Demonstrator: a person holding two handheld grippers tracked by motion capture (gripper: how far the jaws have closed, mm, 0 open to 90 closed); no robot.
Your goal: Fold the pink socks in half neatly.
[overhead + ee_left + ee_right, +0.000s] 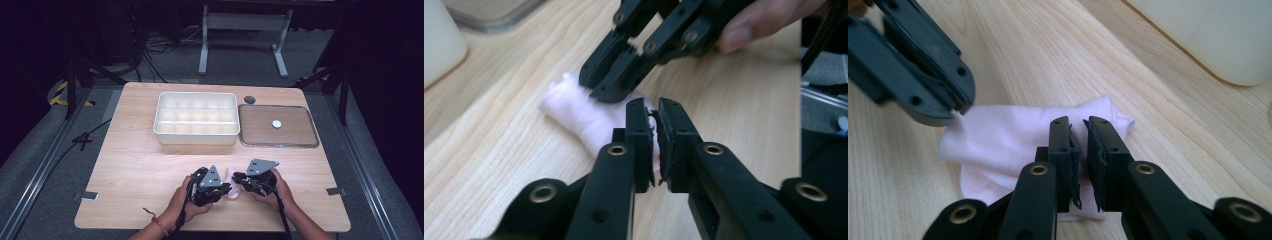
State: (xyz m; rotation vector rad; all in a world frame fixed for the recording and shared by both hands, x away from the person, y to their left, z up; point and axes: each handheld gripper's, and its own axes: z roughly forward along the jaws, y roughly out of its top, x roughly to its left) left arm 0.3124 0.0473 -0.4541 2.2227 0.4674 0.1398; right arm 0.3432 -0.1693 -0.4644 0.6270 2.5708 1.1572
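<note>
At the near edge of the wooden table (135, 165), a small pale pink cloth (233, 182) lies bunched between the two grippers, each held in one of the person's hands. The left gripper (226, 189) meets the cloth from its left side; in the left gripper view its jaws stand drawn almost together with a sliver of pink fabric pinched between the pads, so it holds one end of the cloth (584, 112). The right gripper (237, 176) comes in from the other side, and in the right gripper view its jaws are likewise narrowed to a thin gap, clamped on a fold at the near edge of the cloth (1013, 137), which lies flat and rumpled on the wood. Farther back on the table, well apart from the hands, sits a white compartment tray (196, 139) with a grid of cells, and just beside it to the right a shallow clear-rimmed lid (278, 144) with a small white disc (276, 123) on it
</note>
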